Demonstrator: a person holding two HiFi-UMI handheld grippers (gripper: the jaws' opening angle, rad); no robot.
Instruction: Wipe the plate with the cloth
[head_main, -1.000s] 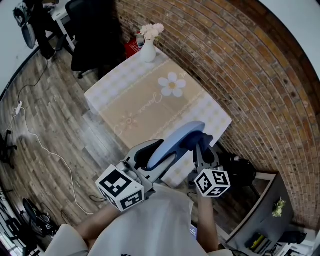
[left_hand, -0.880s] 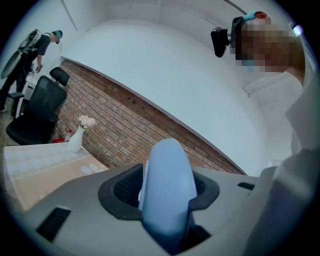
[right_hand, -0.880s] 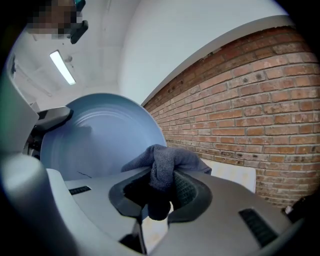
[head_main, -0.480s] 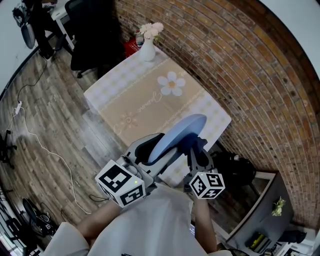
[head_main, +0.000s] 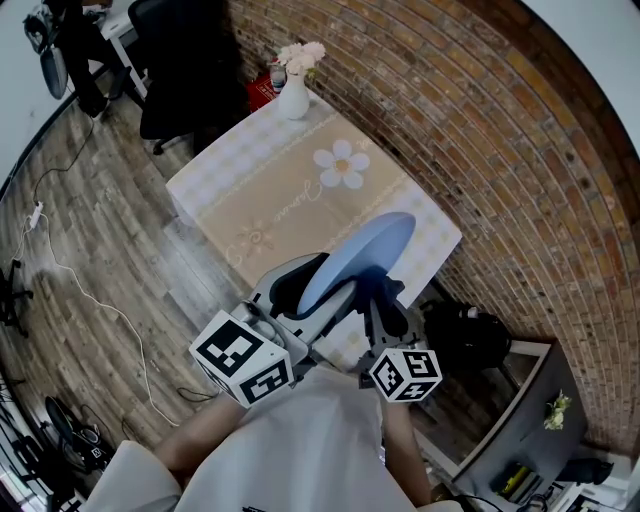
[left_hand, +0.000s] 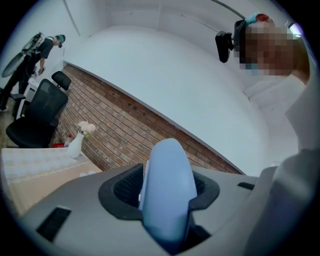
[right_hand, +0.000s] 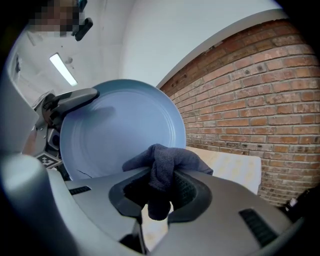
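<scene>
A light blue plate (head_main: 356, 258) is held on edge above the near end of the table, its rim clamped in my left gripper (head_main: 300, 300). In the left gripper view the plate (left_hand: 167, 185) shows edge-on between the jaws. My right gripper (head_main: 385, 292) is shut on a dark grey cloth (right_hand: 167, 162), which presses against the plate's face (right_hand: 115, 132) low on its right side. In the head view the cloth (head_main: 381, 287) is a dark bunch just under the plate.
The table (head_main: 260, 205) wears a beige checked cloth with a daisy print (head_main: 341, 165). A white vase of flowers (head_main: 293, 95) stands at its far end. A brick wall (head_main: 480, 150) runs along the right, a black office chair (head_main: 185, 80) stands beyond.
The right gripper with the cloth has slid down and left across the plate, toward me. The plate has tipped slightly more upright in the left gripper.
</scene>
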